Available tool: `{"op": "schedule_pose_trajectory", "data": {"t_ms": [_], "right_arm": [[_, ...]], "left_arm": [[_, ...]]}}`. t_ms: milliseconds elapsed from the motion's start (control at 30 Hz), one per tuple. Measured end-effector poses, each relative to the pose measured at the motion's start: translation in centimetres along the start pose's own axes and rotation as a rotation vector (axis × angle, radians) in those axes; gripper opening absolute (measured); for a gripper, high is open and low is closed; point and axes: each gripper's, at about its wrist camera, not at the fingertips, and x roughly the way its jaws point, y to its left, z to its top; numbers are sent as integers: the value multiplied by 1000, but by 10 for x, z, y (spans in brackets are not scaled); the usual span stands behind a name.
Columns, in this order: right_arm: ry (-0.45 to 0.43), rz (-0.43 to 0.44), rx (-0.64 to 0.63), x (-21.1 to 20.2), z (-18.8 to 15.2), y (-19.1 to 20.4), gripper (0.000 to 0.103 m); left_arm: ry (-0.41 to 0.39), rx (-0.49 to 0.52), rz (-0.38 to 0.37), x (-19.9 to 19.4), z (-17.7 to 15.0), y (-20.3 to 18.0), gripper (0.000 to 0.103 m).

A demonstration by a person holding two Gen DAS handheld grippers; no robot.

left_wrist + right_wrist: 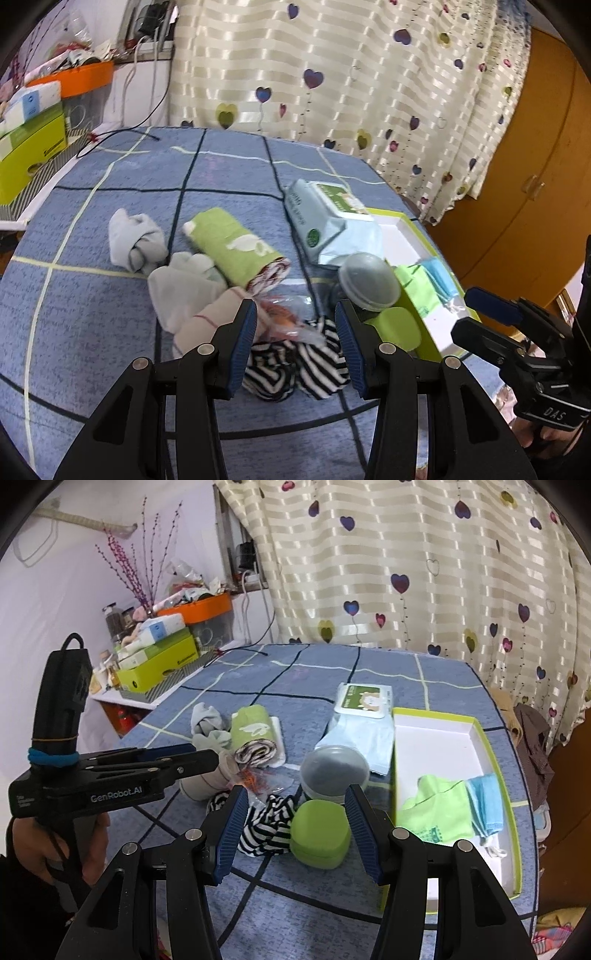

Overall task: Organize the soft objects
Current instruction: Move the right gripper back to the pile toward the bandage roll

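While the left gripper (295, 343) hangs with fingers wide and empty, the striped cloth (291, 365) lies on the bed (92, 314) beneath. From the right wrist, the right gripper (295, 830) gapes empty above a green case (319, 842) beside the tray (436, 734).

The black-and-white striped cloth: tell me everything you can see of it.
The black-and-white striped cloth is a soft, knit-looking fabric with narrow stripes, lying crumpled and bunched on the blue checked bedcover. A crinkled clear plastic wrapper overlaps its far edge, and the green rounded case sits right beside it, apparently touching. It lies between and beyond the open left gripper's fingers, not gripped.
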Motion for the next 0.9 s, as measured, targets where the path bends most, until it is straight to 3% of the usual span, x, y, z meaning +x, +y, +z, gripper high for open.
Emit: {"op": "schedule_pose_trajectory", "data": {"t_ms": [333, 633, 900], "right_arm": [[63, 72, -89, 28, -4, 32, 54], [116, 107, -122, 60, -7, 49, 54], [137, 132, -150, 93, 8, 64, 54]], "left_arm": [[-14, -58, 52, -6, -2, 35, 45], [22, -78, 48, 2, -8, 55, 45], [0, -131, 71, -1, -7, 83, 45]]}}
